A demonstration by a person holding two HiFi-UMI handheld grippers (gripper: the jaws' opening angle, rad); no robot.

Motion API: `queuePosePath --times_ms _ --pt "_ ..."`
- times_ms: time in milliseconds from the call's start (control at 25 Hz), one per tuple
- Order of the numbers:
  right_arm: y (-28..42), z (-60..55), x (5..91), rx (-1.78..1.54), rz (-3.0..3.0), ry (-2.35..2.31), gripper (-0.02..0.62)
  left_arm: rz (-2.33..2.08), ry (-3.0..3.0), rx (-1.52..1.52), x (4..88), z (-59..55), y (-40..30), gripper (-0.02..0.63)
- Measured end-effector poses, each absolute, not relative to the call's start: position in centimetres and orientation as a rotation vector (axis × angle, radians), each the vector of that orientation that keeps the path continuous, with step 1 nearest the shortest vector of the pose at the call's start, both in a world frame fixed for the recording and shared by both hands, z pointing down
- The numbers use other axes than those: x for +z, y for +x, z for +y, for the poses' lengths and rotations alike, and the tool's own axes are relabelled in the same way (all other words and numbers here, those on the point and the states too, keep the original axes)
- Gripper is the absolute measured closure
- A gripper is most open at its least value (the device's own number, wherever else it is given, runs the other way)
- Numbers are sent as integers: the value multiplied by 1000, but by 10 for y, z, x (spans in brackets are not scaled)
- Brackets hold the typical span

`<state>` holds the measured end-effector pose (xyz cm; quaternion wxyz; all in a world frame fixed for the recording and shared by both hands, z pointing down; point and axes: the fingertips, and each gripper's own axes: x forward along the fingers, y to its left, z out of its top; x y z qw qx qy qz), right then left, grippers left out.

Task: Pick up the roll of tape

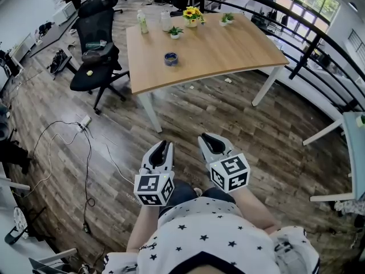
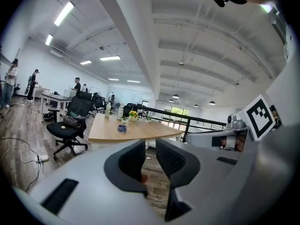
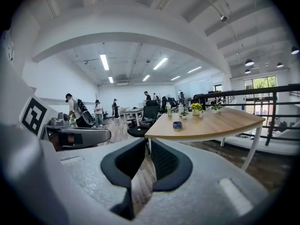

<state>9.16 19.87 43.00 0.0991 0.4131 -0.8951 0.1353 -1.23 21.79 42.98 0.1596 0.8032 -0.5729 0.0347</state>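
The left tongs (image 1: pixel 161 148), held low in front of the person, stand narrowly parted with nothing between them. The right tongs (image 1: pixel 212 139) beside them show an even slimmer gap and are also empty. Both point towards the light wooden worktop with white legs (image 1: pixel 228 53), well apart from them across the plank floor. The small dark blue roll of tape (image 1: pixel 171 58) lies flat on the worktop near its left front edge, apart from the potted yellow flowers (image 1: pixel 193 15) at the worktop's far edge. The step in hand looks like the approach, with no reach begun. Next, I judge, the person must come up to the worktop, spread one pair of tongs wider and lower them over the roll's wall.
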Motion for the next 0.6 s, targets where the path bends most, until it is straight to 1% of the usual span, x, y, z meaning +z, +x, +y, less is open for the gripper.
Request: queuePosePath --times_ms 160,400,600 --pt "96 198 430 407 -2654 1213 544 -1646 2290 98 429 218 -11 509" --pt "98 196 433 415 -2655 1198 490 -1656 2283 88 429 218 -12 462" --pt "99 190 434 425 -2653 1183 427 -1660 2278 90 428 214 -12 425"
